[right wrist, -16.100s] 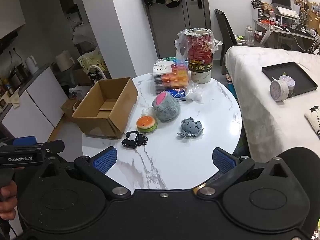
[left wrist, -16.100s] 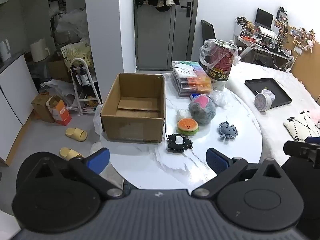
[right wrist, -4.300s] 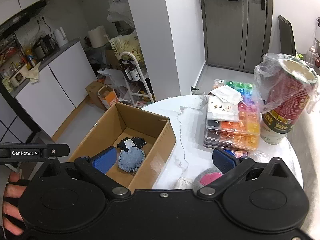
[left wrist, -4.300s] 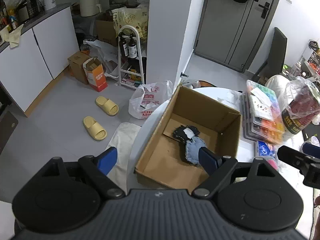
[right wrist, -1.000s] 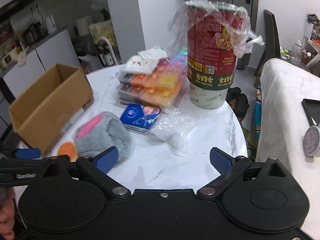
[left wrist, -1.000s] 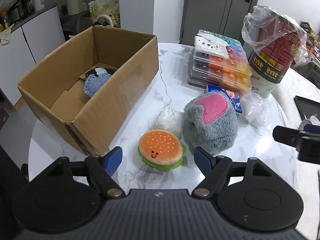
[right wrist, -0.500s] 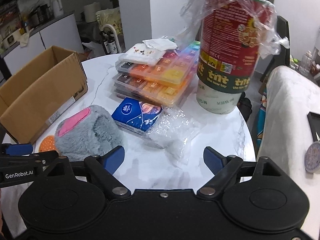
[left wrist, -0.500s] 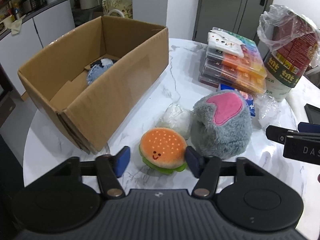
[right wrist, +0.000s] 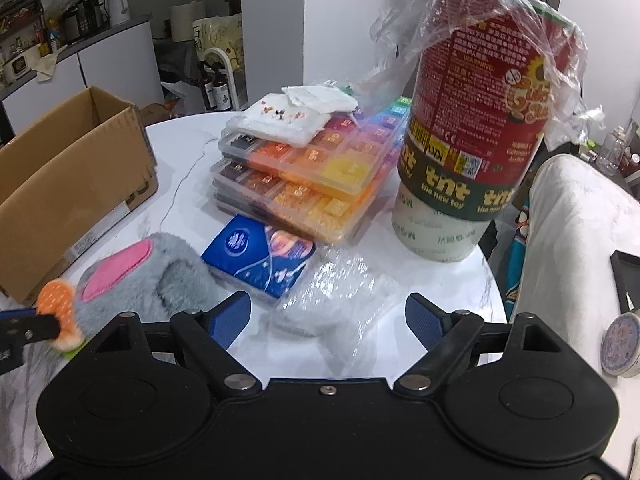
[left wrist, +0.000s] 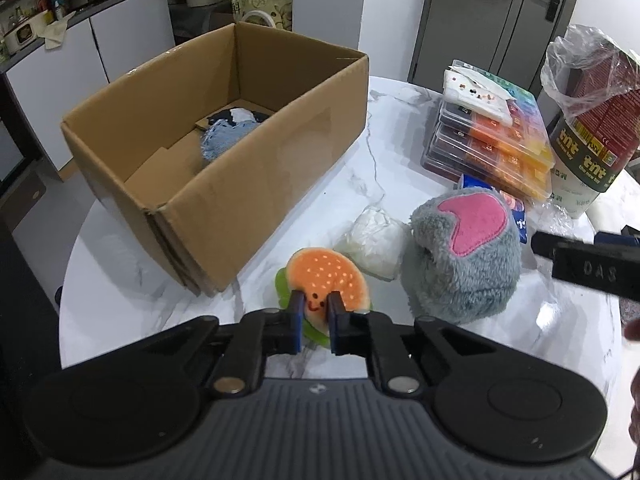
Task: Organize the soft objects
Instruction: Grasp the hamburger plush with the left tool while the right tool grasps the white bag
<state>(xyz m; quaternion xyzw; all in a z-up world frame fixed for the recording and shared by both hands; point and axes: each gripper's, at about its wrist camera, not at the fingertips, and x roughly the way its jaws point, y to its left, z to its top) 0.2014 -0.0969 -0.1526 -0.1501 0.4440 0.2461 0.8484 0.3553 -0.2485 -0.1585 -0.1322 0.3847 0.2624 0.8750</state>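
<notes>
My left gripper [left wrist: 315, 312] is shut on the near edge of an orange burger plush [left wrist: 328, 276] on the white marble table [left wrist: 120, 300], just in front of the open cardboard box [left wrist: 240, 184]. Inside the box lie a blue plush [left wrist: 224, 138] and a dark plush [left wrist: 236, 114]. A grey plush with a pink patch [left wrist: 464, 256] sits right of the burger, also in the right wrist view [right wrist: 152, 276]. My right gripper [right wrist: 328, 316] is open and empty, over a crumpled clear plastic bag [right wrist: 340, 296]. The burger plush [right wrist: 60, 308] shows at that view's left edge.
A stack of bead organiser cases [right wrist: 312, 172], a blue tissue pack [right wrist: 260, 256] and a tall red canister in plastic wrap [right wrist: 476, 120] stand at the table's far side. A white wad [left wrist: 374, 242] lies between the burger and the grey plush. A white-covered bed [right wrist: 580, 240] is to the right.
My left gripper has closed from wide open onto the burger plush. My right gripper has moved closer and lower over the plastic bag and stays open.
</notes>
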